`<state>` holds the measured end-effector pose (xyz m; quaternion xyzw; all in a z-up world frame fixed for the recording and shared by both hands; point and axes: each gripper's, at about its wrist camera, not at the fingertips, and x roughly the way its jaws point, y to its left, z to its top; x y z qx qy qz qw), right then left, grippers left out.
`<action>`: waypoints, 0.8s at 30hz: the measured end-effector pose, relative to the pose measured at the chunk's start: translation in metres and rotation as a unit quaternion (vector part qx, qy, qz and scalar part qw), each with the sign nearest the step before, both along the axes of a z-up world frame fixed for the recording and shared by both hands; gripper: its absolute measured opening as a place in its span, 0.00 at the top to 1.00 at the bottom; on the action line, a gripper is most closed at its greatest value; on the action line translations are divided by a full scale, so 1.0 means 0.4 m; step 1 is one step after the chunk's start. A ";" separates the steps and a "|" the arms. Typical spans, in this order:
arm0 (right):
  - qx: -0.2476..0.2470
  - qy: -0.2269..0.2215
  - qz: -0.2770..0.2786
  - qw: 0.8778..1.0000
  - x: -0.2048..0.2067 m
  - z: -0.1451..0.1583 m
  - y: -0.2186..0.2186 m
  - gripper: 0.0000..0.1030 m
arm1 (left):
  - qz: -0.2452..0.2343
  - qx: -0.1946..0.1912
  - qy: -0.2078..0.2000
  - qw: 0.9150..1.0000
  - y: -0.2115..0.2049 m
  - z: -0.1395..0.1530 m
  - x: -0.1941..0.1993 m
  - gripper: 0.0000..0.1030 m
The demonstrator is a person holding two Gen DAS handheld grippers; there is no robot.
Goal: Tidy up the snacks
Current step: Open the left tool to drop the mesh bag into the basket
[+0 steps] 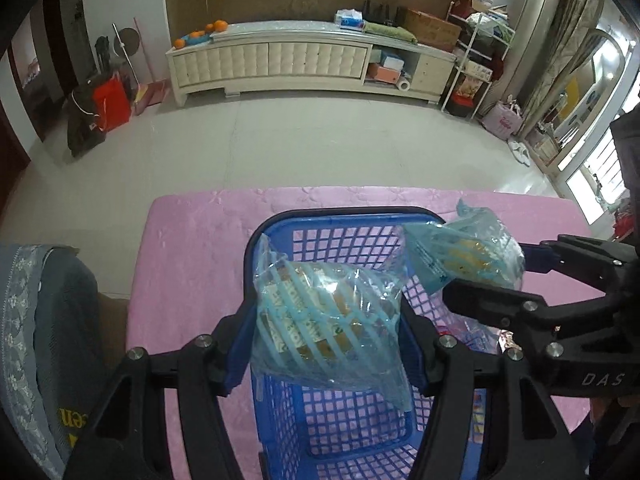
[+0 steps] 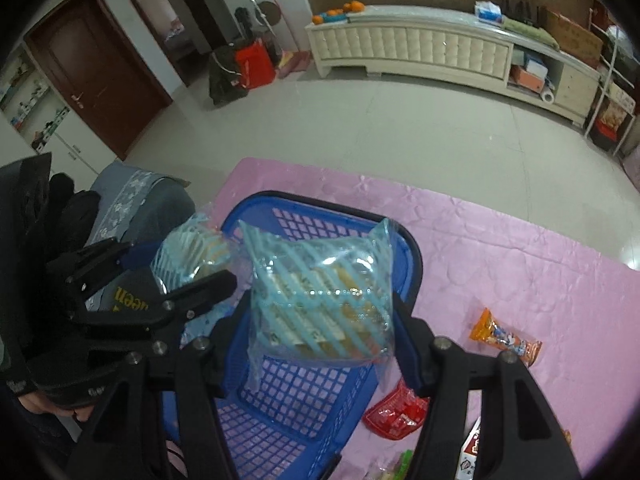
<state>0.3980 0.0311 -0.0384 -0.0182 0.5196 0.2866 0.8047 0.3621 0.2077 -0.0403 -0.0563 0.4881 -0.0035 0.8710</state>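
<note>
Your left gripper (image 1: 326,336) has its jaws clamped on a clear snack bag with light-blue stripes (image 1: 324,320), held above the blue plastic basket (image 1: 360,420). Your right gripper (image 2: 320,312) grips a second striped bag (image 2: 320,296) the same way, also over the basket, just beside the first. The basket sits on the counter's pink cloth (image 2: 520,264). To the basket's right on the cloth lie an orange wrapped snack (image 2: 506,338) and a red packet (image 2: 396,416).
</note>
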 end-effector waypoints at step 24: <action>-0.039 -0.004 -0.027 0.999 0.007 0.027 -0.036 0.09 | 0.008 0.021 -0.005 1.000 0.005 0.048 -0.021 0.19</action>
